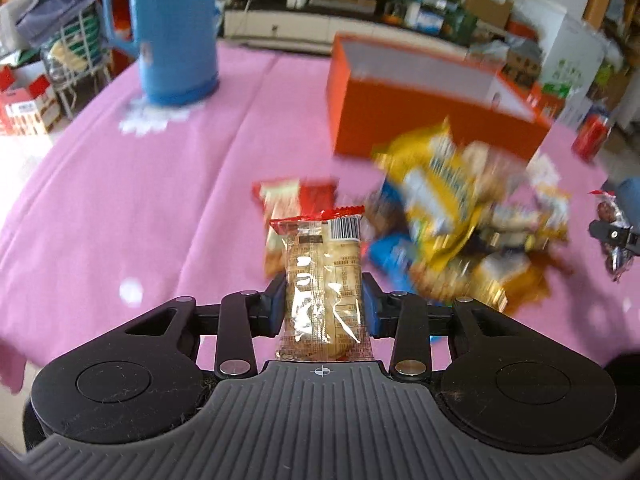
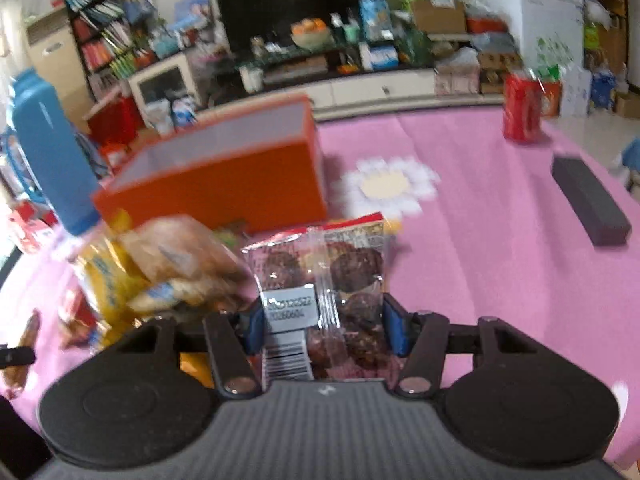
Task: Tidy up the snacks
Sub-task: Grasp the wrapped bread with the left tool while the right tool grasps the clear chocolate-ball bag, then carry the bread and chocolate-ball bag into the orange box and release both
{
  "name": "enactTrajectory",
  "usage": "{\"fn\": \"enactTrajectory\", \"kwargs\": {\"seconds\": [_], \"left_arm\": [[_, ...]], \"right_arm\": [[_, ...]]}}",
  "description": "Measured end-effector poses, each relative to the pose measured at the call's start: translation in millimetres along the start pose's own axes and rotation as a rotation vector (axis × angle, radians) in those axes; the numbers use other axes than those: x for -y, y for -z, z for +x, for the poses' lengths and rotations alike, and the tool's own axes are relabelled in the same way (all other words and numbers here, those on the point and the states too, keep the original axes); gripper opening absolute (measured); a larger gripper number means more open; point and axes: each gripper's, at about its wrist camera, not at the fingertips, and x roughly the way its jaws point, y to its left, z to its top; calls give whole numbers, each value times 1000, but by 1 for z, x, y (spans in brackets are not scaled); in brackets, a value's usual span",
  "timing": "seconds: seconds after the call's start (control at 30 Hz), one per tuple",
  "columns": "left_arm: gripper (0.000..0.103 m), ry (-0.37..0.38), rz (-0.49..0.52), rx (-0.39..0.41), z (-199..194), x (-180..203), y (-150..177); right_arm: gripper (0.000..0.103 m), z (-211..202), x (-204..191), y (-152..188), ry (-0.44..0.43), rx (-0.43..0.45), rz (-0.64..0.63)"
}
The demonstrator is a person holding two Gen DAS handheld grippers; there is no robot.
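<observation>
My left gripper [image 1: 324, 300] is shut on a narrow clear packet of pale biscuits with a red top edge [image 1: 324, 264], held above the pink tablecloth. My right gripper [image 2: 324, 320] is shut on a clear packet of dark chocolate cookies [image 2: 332, 280], its blue pads pressing both sides. A blurred heap of snack packets [image 1: 452, 208], yellow, blue and red, lies on the cloth ahead of the left gripper and shows as a snack pile [image 2: 160, 272] at the left of the right wrist view. An open orange box [image 1: 420, 104], also the orange box [image 2: 224, 176], stands behind the heap.
A tall blue flask [image 1: 176, 28] stands at the back left on the pink table [image 1: 140, 184]. A red can [image 2: 522, 110] and a dark flat bar [image 2: 588, 204] lie to the right. Cluttered shelves and boxes fill the room beyond the table's edge.
</observation>
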Motion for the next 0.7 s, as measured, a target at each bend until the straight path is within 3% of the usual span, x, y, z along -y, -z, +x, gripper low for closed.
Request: {"fn": "enactTrajectory", "kwargs": {"seconds": [0.27, 0.47, 0.63, 0.7], "left_arm": [[5, 45, 46, 143, 24, 37, -105], [5, 74, 89, 153, 88, 80, -173], [7, 84, 130, 127, 144, 111, -202], [14, 77, 137, 109, 163, 120, -206]], "right_arm": [[58, 35, -42, -88, -93, 124, -79], [58, 110, -67, -141, -128, 160, -142], [61, 166, -66, -147, -153, 107, -172], [71, 176, -60, -141, -150, 76, -167]]}}
